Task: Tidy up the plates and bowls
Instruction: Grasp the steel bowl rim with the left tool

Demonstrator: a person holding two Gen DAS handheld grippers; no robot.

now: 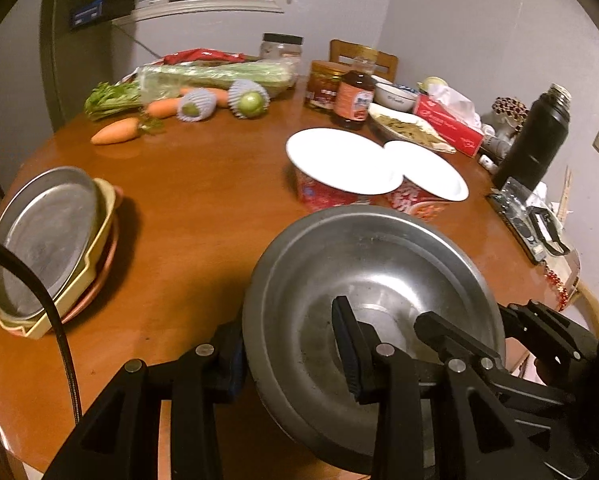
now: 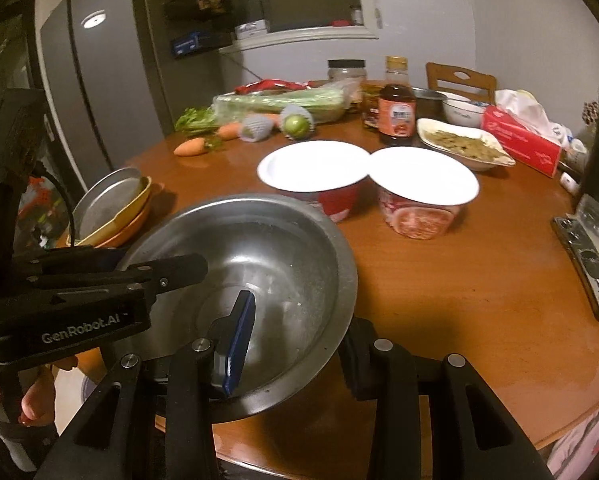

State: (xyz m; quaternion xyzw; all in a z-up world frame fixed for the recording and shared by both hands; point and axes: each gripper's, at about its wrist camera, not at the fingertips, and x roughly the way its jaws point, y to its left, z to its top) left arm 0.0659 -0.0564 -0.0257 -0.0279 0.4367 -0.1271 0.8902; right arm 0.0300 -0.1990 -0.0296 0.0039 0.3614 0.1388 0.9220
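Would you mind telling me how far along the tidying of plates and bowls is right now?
Done: a stack sits at the table edge, a metal plate on yellow and orange dishes. In hand: the left gripper and right gripper each clamp the rim of the large steel bowl. Left: that bowl, plus the white bowl and the food dish at the back.

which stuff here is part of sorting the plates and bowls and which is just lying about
Job: large steel bowl held at its rim by both tools; stack of metal, yellow and pink dishes.

Lying about: carrots, celery, two red noodle cups, black flask.
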